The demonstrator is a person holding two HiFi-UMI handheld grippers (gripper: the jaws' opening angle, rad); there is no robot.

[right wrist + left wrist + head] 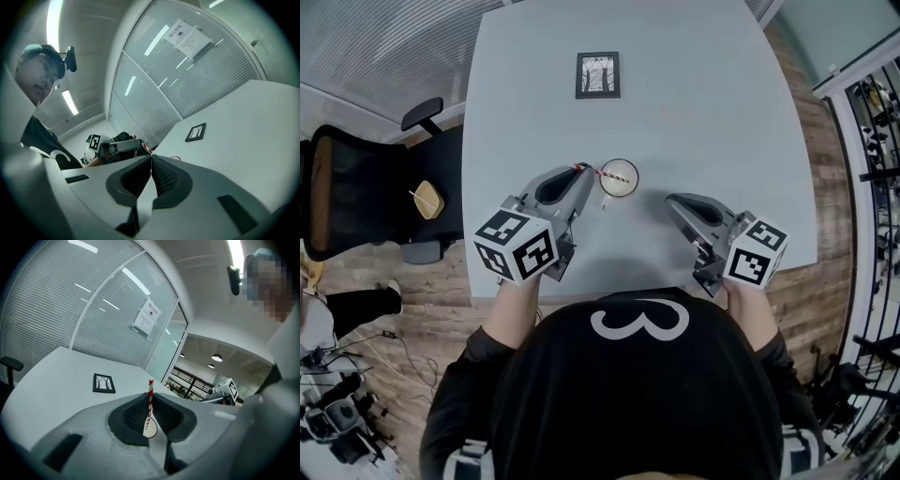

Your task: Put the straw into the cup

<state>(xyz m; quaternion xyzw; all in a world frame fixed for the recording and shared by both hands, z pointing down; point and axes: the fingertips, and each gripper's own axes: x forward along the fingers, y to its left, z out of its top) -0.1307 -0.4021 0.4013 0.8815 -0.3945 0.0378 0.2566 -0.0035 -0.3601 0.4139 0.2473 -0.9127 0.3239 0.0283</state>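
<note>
A red-and-white striped straw (602, 174) is pinched in my left gripper (581, 172), which is shut on it. The straw reaches from the jaw tips across the rim of the small white cup (619, 178), which stands on the grey table just right of the gripper. In the left gripper view the straw (150, 397) stands upright between the pads, with the cup (150, 428) showing low behind it. My right gripper (671, 201) hovers right of the cup, shut with nothing in it; its tips (151, 157) meet.
A black-framed marker card (598, 74) lies at the far middle of the table (722, 112). A black office chair (356, 197) stands off the table's left edge. The table's near edge runs just under both grippers.
</note>
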